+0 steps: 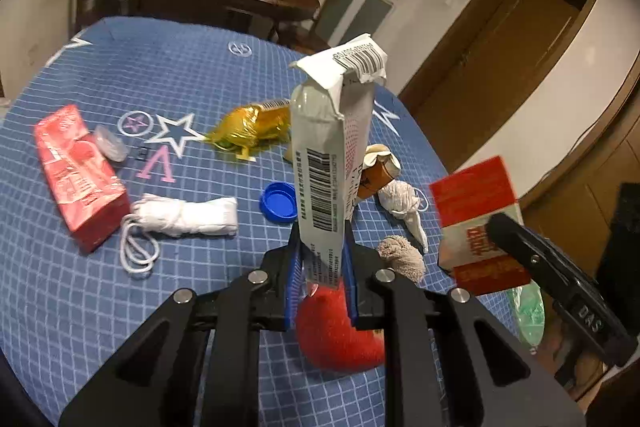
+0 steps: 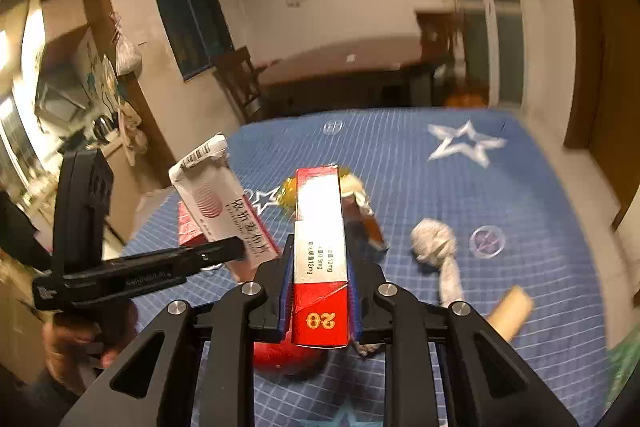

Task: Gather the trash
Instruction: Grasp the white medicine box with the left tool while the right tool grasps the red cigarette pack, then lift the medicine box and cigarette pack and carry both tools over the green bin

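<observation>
My left gripper (image 1: 320, 259) is shut on a torn white medicine box (image 1: 328, 155) with barcodes and holds it upright above the blue grid tablecloth (image 1: 120, 75). My right gripper (image 2: 320, 267) is shut on a red and white cigarette pack (image 2: 320, 227), also lifted; the pack shows in the left wrist view (image 1: 476, 211) at the right. The white box shows in the right wrist view (image 2: 216, 203) at the left. On the cloth lie a red carton (image 1: 76, 175), a gold wrapper (image 1: 252, 127), a blue cap (image 1: 278, 202), a white rolled cloth with cord (image 1: 184, 217) and crumpled tissue (image 1: 404, 203).
A red round object (image 1: 340, 335) sits on the cloth under both grippers. A brown fuzzy lump (image 1: 402, 255), a small brown bottle (image 1: 376, 175) and a clear lid (image 1: 110, 143) lie nearby. A green bag (image 1: 528, 311) hangs off the right edge. A cardboard tube (image 2: 512, 311) lies at the right.
</observation>
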The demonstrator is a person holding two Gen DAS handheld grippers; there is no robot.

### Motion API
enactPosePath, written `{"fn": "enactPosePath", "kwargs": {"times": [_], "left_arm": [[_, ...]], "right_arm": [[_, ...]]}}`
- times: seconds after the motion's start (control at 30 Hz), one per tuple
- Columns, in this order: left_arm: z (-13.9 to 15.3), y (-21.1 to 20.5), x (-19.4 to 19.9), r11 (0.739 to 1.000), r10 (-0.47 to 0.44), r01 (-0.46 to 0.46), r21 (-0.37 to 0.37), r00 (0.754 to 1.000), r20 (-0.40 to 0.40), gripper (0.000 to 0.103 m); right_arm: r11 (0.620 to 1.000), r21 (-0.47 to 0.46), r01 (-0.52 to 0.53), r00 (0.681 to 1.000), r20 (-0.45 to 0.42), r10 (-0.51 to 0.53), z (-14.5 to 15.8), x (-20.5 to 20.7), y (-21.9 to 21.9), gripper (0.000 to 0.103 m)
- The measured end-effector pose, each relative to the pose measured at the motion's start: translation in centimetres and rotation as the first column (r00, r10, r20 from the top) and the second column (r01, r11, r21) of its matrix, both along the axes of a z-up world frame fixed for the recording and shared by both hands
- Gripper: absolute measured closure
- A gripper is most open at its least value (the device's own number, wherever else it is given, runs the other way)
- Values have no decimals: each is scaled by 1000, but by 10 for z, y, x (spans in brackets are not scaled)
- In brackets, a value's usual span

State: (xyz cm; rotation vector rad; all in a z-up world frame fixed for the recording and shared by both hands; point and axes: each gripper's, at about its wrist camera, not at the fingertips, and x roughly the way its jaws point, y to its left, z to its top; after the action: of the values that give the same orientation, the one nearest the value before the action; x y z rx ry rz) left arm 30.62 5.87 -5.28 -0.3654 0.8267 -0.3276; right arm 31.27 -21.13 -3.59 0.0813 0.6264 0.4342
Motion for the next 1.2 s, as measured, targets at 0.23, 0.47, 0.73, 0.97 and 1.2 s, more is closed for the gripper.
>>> {"fn": "enactPosePath", "kwargs": {"times": [0.23,0.47,0.73,0.97,1.2], "left_arm": [[27,1,-41,999,43,-45,18,994,103,86],[58,-31,-68,999,-26,20,38,988,150,86],[76,-89,-85,991,-132,125,49,977,167,86],[86,-152,-91,969,-244,236,69,954,176,86],[85,-224,-97,934,-355,344,93,921,160,86]], "right_arm": [[998,-26,57,984,168,-52,33,-57,-2,80],[992,-39,117,963,250,-104,59,-110,-19,80],[975,-30,218,941,273,-202,74,-154,-69,80],[950,-30,311,913,288,-289,83,-188,-125,80],[910,-31,414,874,294,-387,85,-221,-194,80]]}}
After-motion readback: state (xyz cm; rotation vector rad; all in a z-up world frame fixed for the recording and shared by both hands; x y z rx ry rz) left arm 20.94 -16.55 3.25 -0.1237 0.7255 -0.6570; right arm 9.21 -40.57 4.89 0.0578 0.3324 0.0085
